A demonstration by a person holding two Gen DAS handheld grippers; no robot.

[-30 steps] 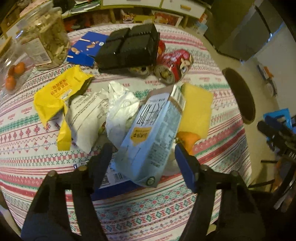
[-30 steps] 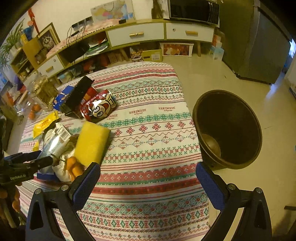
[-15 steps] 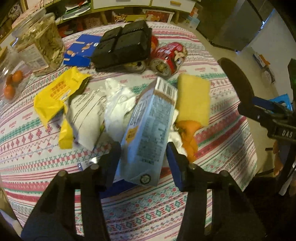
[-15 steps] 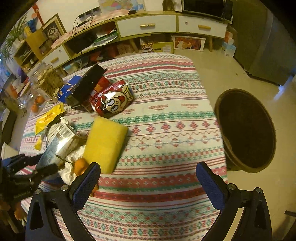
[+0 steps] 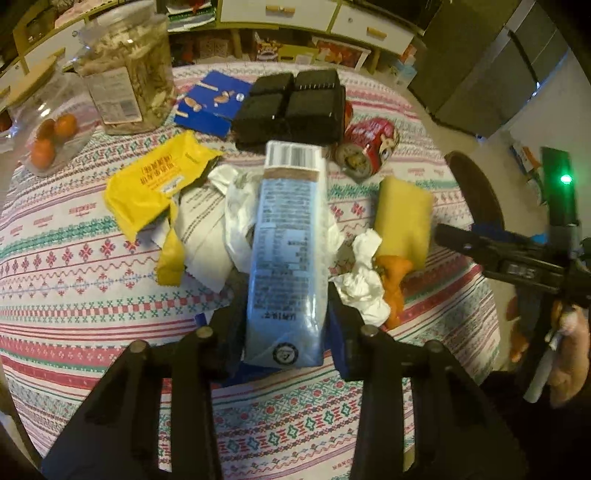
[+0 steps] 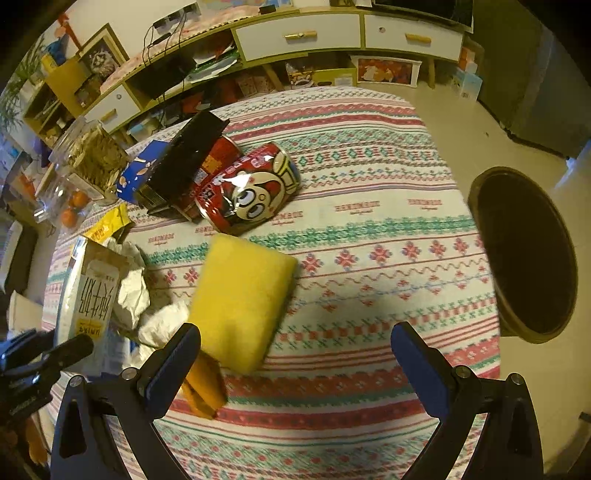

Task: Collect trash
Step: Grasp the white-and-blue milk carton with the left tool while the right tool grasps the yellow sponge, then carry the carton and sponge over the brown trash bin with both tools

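Observation:
My left gripper is shut on a blue-and-white milk carton, held above the patterned table; the carton also shows in the right wrist view. Under it lie crumpled white paper, a yellow wrapper, orange peel and a yellow sponge. My right gripper is open and empty above the table, the sponge near its left finger. A dark round trash bin stands on the floor to the right of the table.
A red cartoon can, a black tray and a blue box lie at the table's far side. A clear jar and a bag of oranges stand far left. A cabinet with drawers lines the wall.
My left gripper has closed on the milk carton and turned it upright along the fingers. My right gripper has moved left over the table, toward the sponge.

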